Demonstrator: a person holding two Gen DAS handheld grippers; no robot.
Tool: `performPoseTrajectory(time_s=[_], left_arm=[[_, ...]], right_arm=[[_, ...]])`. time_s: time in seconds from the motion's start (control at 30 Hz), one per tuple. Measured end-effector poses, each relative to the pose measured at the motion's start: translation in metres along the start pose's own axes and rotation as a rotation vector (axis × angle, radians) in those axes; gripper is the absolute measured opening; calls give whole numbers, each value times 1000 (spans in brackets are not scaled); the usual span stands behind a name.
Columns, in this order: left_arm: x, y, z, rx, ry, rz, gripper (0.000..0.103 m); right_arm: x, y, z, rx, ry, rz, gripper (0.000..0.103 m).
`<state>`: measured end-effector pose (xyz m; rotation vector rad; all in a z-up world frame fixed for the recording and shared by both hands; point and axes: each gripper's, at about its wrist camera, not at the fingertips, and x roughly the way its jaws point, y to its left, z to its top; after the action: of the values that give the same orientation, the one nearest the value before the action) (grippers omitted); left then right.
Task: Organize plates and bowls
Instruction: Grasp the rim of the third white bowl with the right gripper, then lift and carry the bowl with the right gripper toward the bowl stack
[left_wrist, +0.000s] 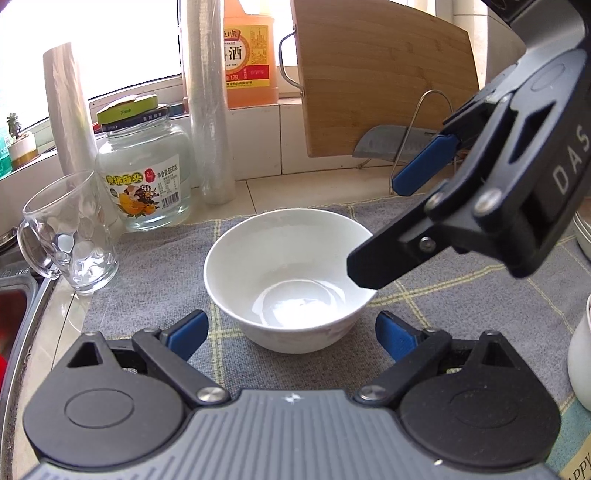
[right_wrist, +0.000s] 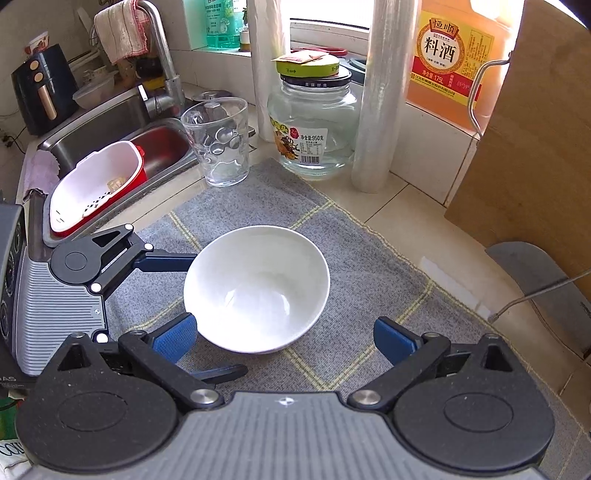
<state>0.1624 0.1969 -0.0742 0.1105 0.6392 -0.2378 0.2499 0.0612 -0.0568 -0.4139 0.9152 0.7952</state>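
Observation:
A white bowl (left_wrist: 291, 280) stands upright and empty on a grey checked mat (left_wrist: 155, 273); it also shows in the right wrist view (right_wrist: 258, 291). My left gripper (left_wrist: 291, 338) is open, its blue pads on either side of the bowl's near wall, not touching. My right gripper (right_wrist: 284, 341) is open just in front of the bowl; in the left wrist view it reaches in from the right (left_wrist: 384, 229) above the bowl's right rim. The left gripper also shows in the right wrist view, with one finger (right_wrist: 166, 264) by the bowl's left side.
A glass mug (left_wrist: 70, 236), a glass jar (left_wrist: 147, 173), two film rolls (left_wrist: 207, 110), a yellow bottle (left_wrist: 251, 55) and a wooden board (left_wrist: 384, 74) with a knife (left_wrist: 391, 142) stand behind. The sink (right_wrist: 122, 136) holds a red-and-white basket (right_wrist: 96, 184). White dishes (left_wrist: 580, 347) sit at right.

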Motion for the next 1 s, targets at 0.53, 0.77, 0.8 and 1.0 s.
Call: performPoseTrajectory(time_s=[0.53,0.77,0.8,1.0], left_arm=[[3,2,3,-2,-39,-36,94],[5,4,3,-4,-45,-38,92],[6,4,3,-2,-46,-38,92],[6,4,2,-7,-50,-40,92]], right_arm=[[47,-9,24,-16,35,70,86],[53,-11,28,-1,38,96,79],[54,-12,28,2,40,102,77],[55,-15,29,19,43,118,76]])
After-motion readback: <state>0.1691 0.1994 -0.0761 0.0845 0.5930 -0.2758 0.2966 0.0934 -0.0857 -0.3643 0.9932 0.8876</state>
